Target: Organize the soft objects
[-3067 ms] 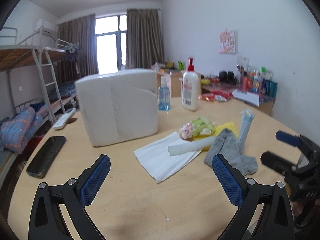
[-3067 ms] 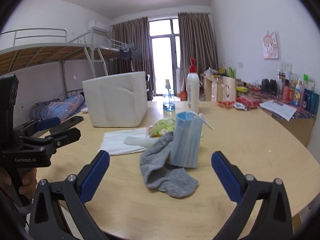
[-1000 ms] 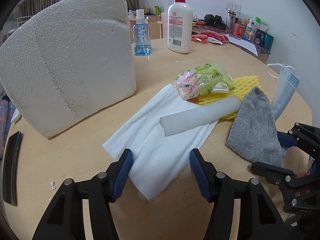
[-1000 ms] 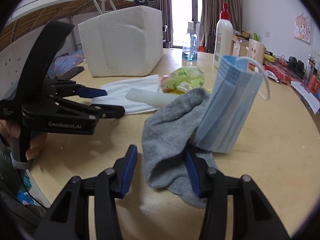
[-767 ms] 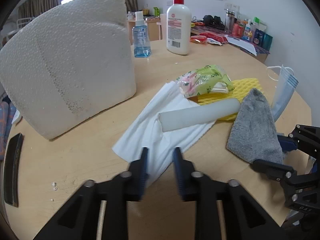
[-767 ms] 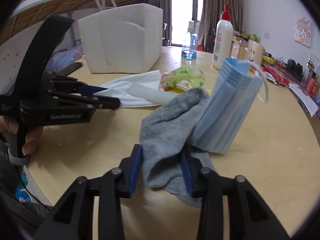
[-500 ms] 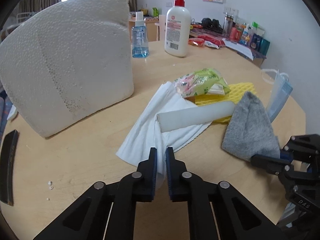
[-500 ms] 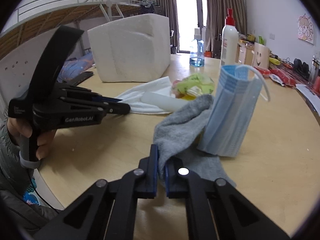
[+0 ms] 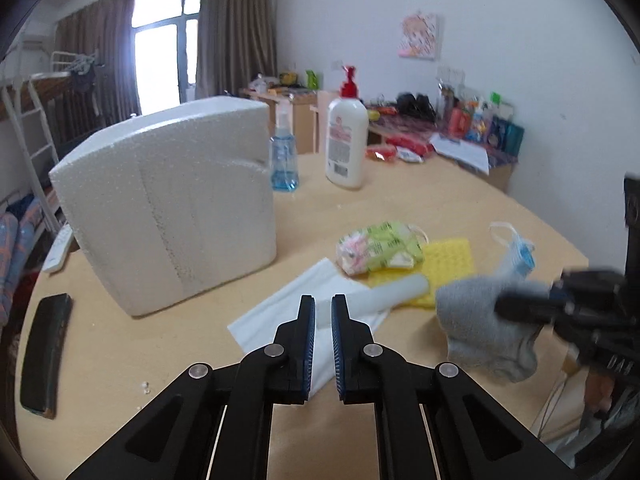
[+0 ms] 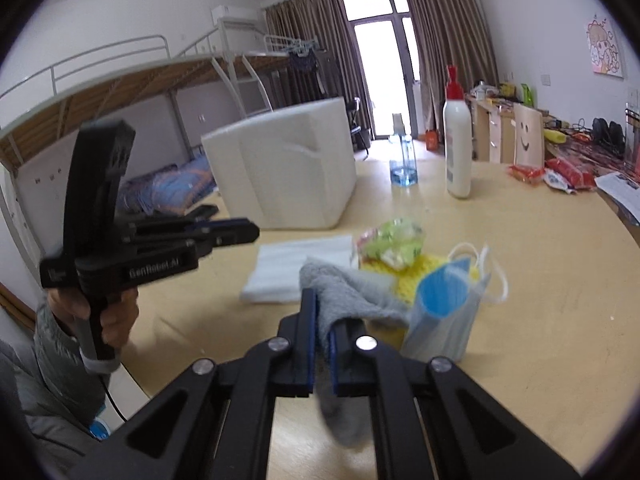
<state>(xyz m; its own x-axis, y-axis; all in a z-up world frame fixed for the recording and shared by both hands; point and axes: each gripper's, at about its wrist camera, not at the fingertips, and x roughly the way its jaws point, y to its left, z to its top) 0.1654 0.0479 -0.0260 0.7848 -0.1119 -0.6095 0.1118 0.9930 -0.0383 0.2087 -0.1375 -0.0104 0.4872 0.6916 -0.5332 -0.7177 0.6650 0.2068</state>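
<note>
The right hand-held gripper (image 10: 323,322) was clenched on a grey sock (image 10: 352,292), which draped over and hung down between its blue-padded fingers (image 10: 310,340), raised off the desk (image 10: 560,280). In the left wrist view the same sock (image 9: 480,320) dangled, blurred, from the right hand-held gripper at the far right edge. The left hand-held gripper (image 9: 323,320) had its jaws drawn nearly together with a thin gap between them; whether it pinched the white cloth (image 9: 280,312) seen through that gap could not be told. In the right wrist view it was held level above the desk's near-left edge by a bare hand (image 10: 100,312) wrapped round its black handle, its tips aimed toward the cloth (image 10: 296,264).

Just past the cloth lay a white foam tube (image 9: 392,292), resting partly on a yellow sponge mat (image 9: 444,260), with a crinkled green-and-pink packet (image 9: 376,248) on the mat's far edge. A stack of blue face masks (image 10: 448,312) stood tilted just beside the sock, its ear loops sticking up.

Farther across the round, pale wooden desk stood a large white foam block (image 9: 172,208), a small blue spray bottle (image 9: 284,152) and a white pump bottle (image 9: 346,140) with a red top. A dark phone (image 9: 46,352) lay near the desk's left edge. Beyond were a metal bunk bed (image 10: 140,80), brown curtains (image 9: 236,32) around a bright window, and a cluttered side shelf (image 9: 460,132) along the white wall.
</note>
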